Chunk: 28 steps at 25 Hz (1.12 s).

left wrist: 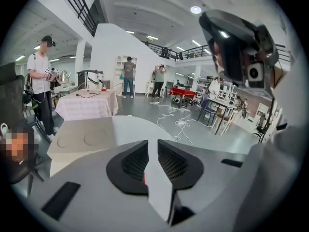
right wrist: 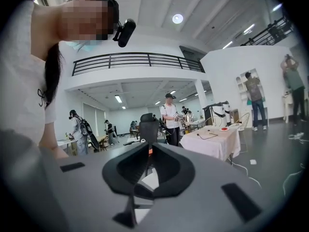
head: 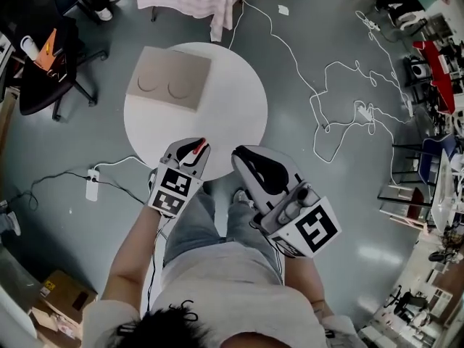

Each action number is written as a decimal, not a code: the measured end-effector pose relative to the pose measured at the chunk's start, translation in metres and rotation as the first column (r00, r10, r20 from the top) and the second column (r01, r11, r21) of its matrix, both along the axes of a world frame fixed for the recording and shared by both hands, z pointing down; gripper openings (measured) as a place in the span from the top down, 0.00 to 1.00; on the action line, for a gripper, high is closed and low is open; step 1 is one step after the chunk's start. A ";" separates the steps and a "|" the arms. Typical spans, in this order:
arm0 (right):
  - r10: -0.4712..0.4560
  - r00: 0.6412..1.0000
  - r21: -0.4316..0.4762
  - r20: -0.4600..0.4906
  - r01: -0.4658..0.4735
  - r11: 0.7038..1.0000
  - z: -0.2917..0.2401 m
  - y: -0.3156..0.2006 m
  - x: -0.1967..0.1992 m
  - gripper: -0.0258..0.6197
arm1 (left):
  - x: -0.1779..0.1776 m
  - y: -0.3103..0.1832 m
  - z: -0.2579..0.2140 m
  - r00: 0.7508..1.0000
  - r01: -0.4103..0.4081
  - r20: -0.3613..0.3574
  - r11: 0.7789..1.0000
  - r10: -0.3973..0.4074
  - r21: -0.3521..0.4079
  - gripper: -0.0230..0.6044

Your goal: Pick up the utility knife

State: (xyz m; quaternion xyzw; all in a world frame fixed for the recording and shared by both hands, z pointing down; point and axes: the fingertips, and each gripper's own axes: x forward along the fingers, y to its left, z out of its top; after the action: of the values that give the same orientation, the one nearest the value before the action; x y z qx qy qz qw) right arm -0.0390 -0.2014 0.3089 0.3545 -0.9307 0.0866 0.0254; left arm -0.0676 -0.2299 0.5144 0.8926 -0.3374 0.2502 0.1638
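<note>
Left gripper jaws clamped on utility knife; right gripper jaws closed, empty.
</note>
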 end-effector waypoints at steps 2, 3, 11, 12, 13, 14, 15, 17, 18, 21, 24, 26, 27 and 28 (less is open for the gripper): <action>0.025 1.000 -0.015 -0.005 -0.025 1.000 0.004 0.000 0.002 0.93 | 0.001 -0.001 0.018 1.000 -0.010 0.023 1.000 0.010 -0.028 0.87; 0.036 0.999 -0.021 -0.009 -0.036 0.999 0.006 0.001 0.003 0.93 | 0.001 -0.002 0.028 0.999 -0.013 0.038 0.999 0.014 -0.038 0.87; 0.100 0.994 -0.071 -0.033 -0.102 0.992 0.022 0.007 0.011 0.93 | -0.003 -0.006 0.087 0.986 -0.012 0.162 0.994 0.029 -0.107 0.85; 0.104 0.994 -0.078 -0.035 -0.106 0.991 0.025 0.007 0.011 0.93 | -0.004 -0.007 0.094 0.985 -0.005 0.170 0.993 0.026 -0.117 0.85; 0.108 0.993 -0.082 -0.037 -0.111 0.990 0.027 0.008 0.013 0.94 | -0.004 -0.008 0.100 0.984 0.001 0.179 0.992 0.022 -0.127 0.85; 0.112 0.993 -0.084 -0.039 -0.115 0.990 0.029 0.009 0.014 0.93 | -0.004 -0.007 0.105 0.982 0.005 0.188 0.991 0.021 -0.137 0.85; 0.114 0.993 -0.084 -0.041 -0.117 0.989 0.029 0.010 0.015 0.93 | -0.003 -0.007 0.110 0.980 0.008 0.197 0.989 0.021 -0.145 0.85; 0.118 0.992 -0.081 -0.045 -0.121 0.989 0.030 0.012 0.018 0.93 | -0.002 -0.005 0.118 0.977 0.013 0.212 0.987 0.021 -0.159 0.85; 0.119 0.992 -0.078 -0.047 -0.123 0.989 0.030 0.013 0.019 0.93 | -0.002 -0.005 0.122 0.975 0.016 0.220 0.986 0.020 -0.164 0.85; 0.124 0.991 -0.082 -0.053 -0.128 0.988 0.032 0.016 0.022 0.93 | -0.004 -0.004 0.134 0.971 0.036 0.238 0.983 0.008 -0.180 0.84; 0.125 0.991 -0.102 -0.051 -0.130 0.986 0.034 0.021 0.025 0.93 | -0.006 -0.003 0.139 0.971 0.063 0.239 0.979 -0.015 -0.195 0.84; 0.127 0.991 -0.106 -0.051 -0.132 0.986 0.034 0.023 0.028 0.93 | -0.006 -0.002 0.142 0.968 0.071 0.250 0.977 -0.019 -0.202 0.84; 0.128 0.990 -0.106 -0.052 -0.133 0.985 0.034 0.023 0.028 0.93 | -0.007 -0.002 0.144 0.966 0.072 0.259 0.976 -0.016 -0.205 0.84; 0.129 0.990 -0.105 -0.053 -0.134 0.985 0.034 0.023 0.029 0.93 | -0.008 -0.002 0.146 0.963 0.071 0.269 0.976 -0.013 -0.206 0.84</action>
State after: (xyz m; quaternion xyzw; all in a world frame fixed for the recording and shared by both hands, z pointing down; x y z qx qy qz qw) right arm -0.0102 -0.1784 0.3430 0.4152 -0.8983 0.1303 0.0603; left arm -0.0752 -0.2321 0.6607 0.8206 -0.3463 0.3993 0.2175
